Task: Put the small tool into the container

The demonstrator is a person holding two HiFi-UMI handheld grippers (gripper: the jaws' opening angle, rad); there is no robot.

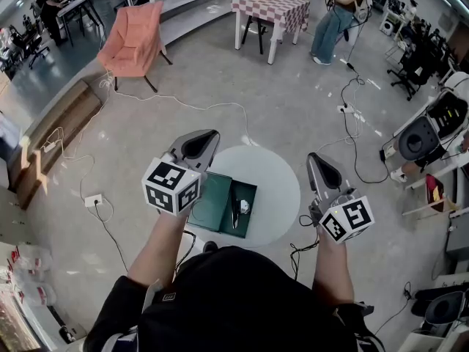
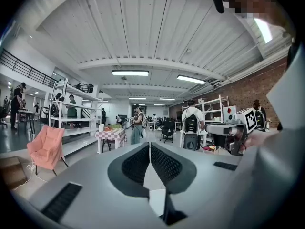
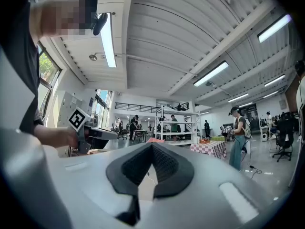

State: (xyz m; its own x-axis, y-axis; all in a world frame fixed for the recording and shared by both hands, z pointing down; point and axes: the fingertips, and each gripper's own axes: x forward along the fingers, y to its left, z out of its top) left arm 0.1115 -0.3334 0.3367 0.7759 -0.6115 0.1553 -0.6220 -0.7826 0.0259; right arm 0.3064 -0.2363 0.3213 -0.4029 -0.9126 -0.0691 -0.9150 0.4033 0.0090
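On the round white table (image 1: 280,185) lies an open green container (image 1: 214,200). In its darker right half rest a slim dark tool (image 1: 234,213) and a small silvery piece (image 1: 244,207). My left gripper (image 1: 211,136) hovers above the container's far left corner, raised and pointing out into the room. It is shut and holds nothing (image 2: 148,146). My right gripper (image 1: 314,158) is held up past the table's right edge, also shut and with nothing in it (image 3: 152,145). Each gripper view shows the other gripper off to one side.
A pink chair (image 1: 135,39) and a checkered table (image 1: 271,9) stand farther out on the floor. A person (image 1: 333,20) stands near the checkered table. Cables (image 1: 353,134) and a power strip (image 1: 93,200) lie on the floor around the round table. Office chairs stand at the right.
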